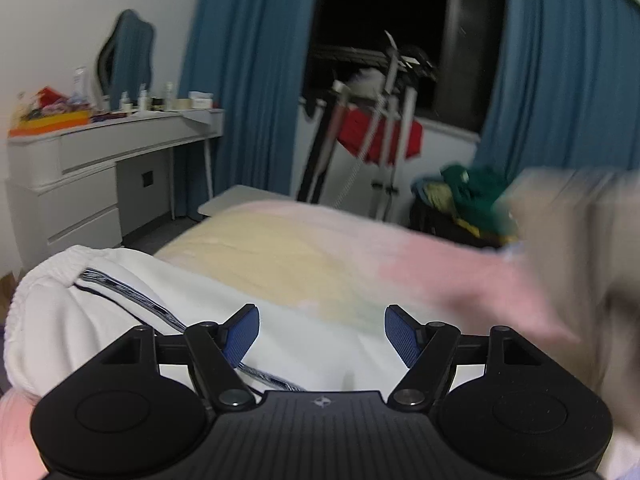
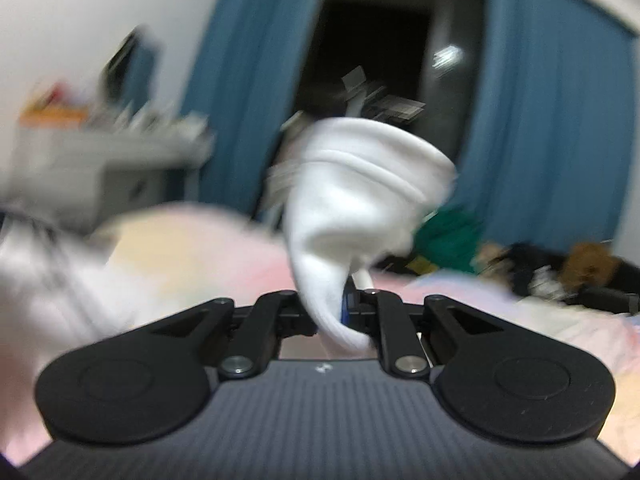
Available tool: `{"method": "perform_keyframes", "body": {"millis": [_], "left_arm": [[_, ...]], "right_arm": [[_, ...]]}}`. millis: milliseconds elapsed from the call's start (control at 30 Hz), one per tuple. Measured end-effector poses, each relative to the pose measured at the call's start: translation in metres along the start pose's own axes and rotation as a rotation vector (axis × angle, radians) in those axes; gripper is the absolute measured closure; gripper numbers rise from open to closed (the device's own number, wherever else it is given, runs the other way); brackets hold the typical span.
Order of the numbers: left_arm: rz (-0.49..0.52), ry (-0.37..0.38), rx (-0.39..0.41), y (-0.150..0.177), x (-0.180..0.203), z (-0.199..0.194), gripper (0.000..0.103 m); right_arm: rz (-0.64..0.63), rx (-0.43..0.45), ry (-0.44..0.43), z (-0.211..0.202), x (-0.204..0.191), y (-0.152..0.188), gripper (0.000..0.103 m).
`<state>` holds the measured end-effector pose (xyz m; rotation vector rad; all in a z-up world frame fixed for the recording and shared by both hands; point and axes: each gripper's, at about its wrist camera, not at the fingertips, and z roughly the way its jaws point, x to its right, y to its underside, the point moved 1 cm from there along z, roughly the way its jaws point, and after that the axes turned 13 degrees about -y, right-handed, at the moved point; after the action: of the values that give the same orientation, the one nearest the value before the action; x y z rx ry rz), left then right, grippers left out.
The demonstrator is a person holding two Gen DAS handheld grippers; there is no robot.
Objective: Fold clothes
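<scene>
Right tongs pinching a bunched end of the white garment, lifted above the pastel bed (heavily blurred). Left tongs spread, gripping nothing, above the white cloth's striped part lying on the bed.

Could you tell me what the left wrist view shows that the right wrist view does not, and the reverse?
Left wrist only: the left claw, open and empty, above white trousers with a dark side stripe; a red cloth on a drying rack; a blurred sleeve at the right edge.
Right wrist only: the right claw shut on a white garment; a brown plush toy on the bed's far right.
Both: blue curtains, the dresser, the pink and yellow blanket, a green garment.
</scene>
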<state>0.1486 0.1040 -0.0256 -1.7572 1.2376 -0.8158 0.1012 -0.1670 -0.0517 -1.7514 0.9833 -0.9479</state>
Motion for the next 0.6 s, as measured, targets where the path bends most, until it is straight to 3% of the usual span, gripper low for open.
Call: {"method": "perform_keyframes", "body": {"millis": [67, 167, 433, 600], "left_arm": [[-0.023, 0.010, -0.014, -0.005, -0.005, 0.001, 0.032], [-0.039, 0.019, -0.029, -0.006, -0.008, 0.000, 0.032], [-0.067, 0.067, -0.033, -0.004, -0.013, -0.007, 0.032], [-0.047, 0.093, -0.046, 0.003, -0.010, -0.007, 0.032]], "right_arm": [[-0.071, -0.101, -0.048, 0.013, -0.029, 0.016, 0.089], [-0.175, -0.127, -0.017, 0.010, -0.053, 0.023, 0.089], [-0.040, -0.096, -0.033, -0.013, -0.047, 0.016, 0.089], [-0.037, -0.116, -0.067, -0.007, -0.050, 0.022, 0.086]]}}
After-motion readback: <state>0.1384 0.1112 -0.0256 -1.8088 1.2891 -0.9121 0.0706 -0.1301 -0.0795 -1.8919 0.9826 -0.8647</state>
